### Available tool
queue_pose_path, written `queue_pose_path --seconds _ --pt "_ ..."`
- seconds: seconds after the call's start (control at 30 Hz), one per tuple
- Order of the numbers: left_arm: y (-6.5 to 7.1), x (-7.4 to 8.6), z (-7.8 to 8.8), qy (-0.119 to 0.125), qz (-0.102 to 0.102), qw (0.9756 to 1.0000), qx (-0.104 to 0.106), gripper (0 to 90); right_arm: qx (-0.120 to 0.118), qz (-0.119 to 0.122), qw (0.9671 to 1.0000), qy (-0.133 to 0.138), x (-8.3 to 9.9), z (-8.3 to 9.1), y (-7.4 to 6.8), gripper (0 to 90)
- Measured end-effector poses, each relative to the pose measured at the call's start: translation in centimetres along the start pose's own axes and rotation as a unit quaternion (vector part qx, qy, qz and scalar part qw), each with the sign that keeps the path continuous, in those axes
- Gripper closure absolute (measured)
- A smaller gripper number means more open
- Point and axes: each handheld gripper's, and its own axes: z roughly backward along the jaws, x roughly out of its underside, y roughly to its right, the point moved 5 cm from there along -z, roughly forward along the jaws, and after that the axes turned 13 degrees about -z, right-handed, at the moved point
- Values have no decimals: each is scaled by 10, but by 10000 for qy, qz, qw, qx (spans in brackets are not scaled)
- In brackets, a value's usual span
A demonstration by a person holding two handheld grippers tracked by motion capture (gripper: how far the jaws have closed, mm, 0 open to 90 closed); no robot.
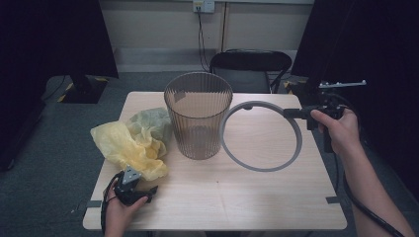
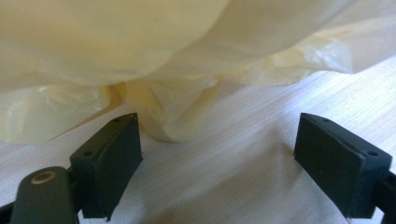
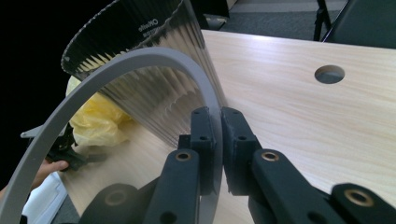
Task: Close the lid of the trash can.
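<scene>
A clear ribbed bin stands upright mid-table. To its right is a grey ring, and my right gripper is shut on the ring's far right rim. In the right gripper view the jaws pinch the ring, which arcs up in front of the bin. A crumpled yellow plastic bag lies left of the bin. My left gripper rests at the bag's near edge. Its jaws stand open, with a fold of the bag just ahead of them.
A black chair stands behind the table, and dark curtains hang on both sides. The wooden tabletop has a round cable hole. A cable trails from my right hand off the table's right edge.
</scene>
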Motion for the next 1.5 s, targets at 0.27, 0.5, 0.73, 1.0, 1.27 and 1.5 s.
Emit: queue_pose_path --seconds 0.27,0.5,0.73,1.0,1.27,1.5 --pt "0 0 0 1 -1 10000 -1 142 -18 23 10000 3 -6 2 -6 838" --pt "0 0 0 -4 -10 10000 -1 143 -55 -62 9999 60 -10 1 -3 838" --pt "0 0 0 3 6 10000 2 143 -27 -64 9999 87 -16 0 -6 838" --pt "0 0 0 2 0 10000 -1 143 84 -77 9999 95 -22 -9 -8 838" --pt "0 0 0 0 -3 10000 -2 143 138 -119 9998 92 -30 -20 -12 838" --pt "0 0 0 -4 4 10000 4 143 225 -97 9996 117 -39 -27 -20 837"
